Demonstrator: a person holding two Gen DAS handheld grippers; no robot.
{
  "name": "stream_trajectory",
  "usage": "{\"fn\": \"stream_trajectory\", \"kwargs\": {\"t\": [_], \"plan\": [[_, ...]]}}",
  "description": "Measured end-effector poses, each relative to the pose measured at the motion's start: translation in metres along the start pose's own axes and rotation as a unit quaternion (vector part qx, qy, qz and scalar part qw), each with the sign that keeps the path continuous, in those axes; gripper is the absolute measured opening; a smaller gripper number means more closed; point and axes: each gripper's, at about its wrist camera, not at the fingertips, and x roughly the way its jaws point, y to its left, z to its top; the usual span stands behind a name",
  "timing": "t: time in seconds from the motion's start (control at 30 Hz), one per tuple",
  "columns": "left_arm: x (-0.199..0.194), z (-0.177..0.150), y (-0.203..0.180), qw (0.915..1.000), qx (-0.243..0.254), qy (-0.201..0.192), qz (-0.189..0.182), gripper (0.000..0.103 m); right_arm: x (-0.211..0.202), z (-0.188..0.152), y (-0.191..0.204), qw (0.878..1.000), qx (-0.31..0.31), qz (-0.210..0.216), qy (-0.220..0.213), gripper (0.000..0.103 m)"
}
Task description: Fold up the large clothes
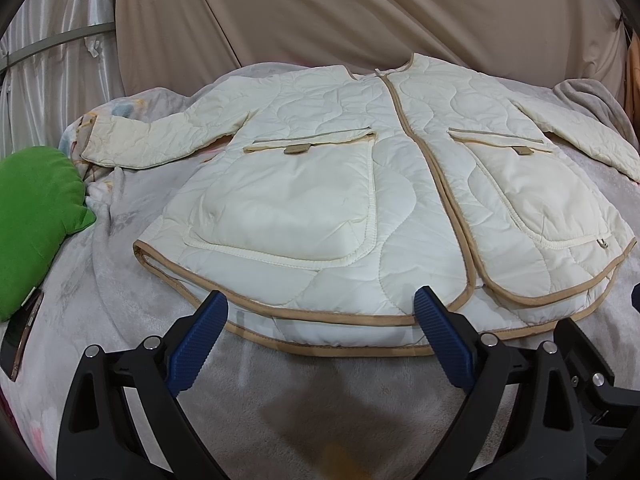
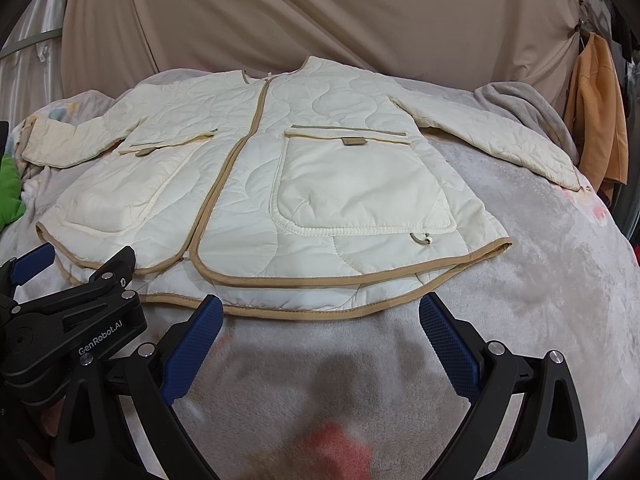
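Note:
A cream quilted jacket (image 1: 360, 184) (image 2: 272, 184) with tan trim lies flat and face up on a grey blanket (image 1: 280, 408), both sleeves spread out to the sides. Its front is closed, and two big patch pockets show. My left gripper (image 1: 320, 304) hovers open just in front of the left half of the hem, nothing between its blue pads. My right gripper (image 2: 320, 308) is open too, just short of the hem's right half. The left gripper (image 2: 72, 268) also appears at the left edge of the right wrist view.
A green cushion (image 1: 36, 220) and a phone (image 1: 20, 336) lie at the bed's left side. Beige and white curtains (image 1: 360, 12) hang behind. An orange garment (image 2: 596, 112) hangs at the right. A crumpled grey blanket (image 2: 524, 108) sits beyond the right sleeve.

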Motion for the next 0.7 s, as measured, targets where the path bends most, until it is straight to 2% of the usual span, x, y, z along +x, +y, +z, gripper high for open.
{"fn": "stream_trajectory", "kwargs": {"t": [0.1,0.2,0.3,0.33,0.43,0.5,0.63,0.7], "plan": [[-0.003,0.005,0.009,0.9996,-0.011,0.009,-0.023,0.093,0.003,0.007,-0.018,0.999,0.021,0.035,0.023,0.096],[-0.006,0.019,0.028,0.9977,-0.024,0.02,-0.06,0.096,0.003,0.032,-0.07,0.998,0.062,0.027,0.013,0.096],[-0.006,0.043,0.05,0.9966,-0.029,0.019,-0.075,0.097,0.01,0.067,-0.151,0.992,0.125,0.012,0.002,0.096],[-0.004,0.051,0.055,0.9967,-0.029,0.017,-0.073,0.097,0.016,0.081,-0.191,0.988,0.152,0.004,-0.004,0.096],[0.007,0.075,0.074,0.9981,-0.038,0.003,-0.049,0.097,0.044,0.108,-0.277,0.978,0.209,-0.026,-0.003,0.096],[0.017,0.087,0.082,0.9985,-0.042,0.001,-0.037,0.097,0.071,0.119,-0.341,0.964,0.263,-0.041,0.004,0.096],[0.045,0.107,0.094,0.9973,-0.058,0.013,-0.043,0.097,0.122,0.123,-0.425,0.934,0.352,-0.062,0.015,0.086],[0.059,0.116,0.099,0.996,-0.071,0.02,-0.051,0.097,0.143,0.122,-0.454,0.92,0.385,-0.072,0.012,0.082]]}}
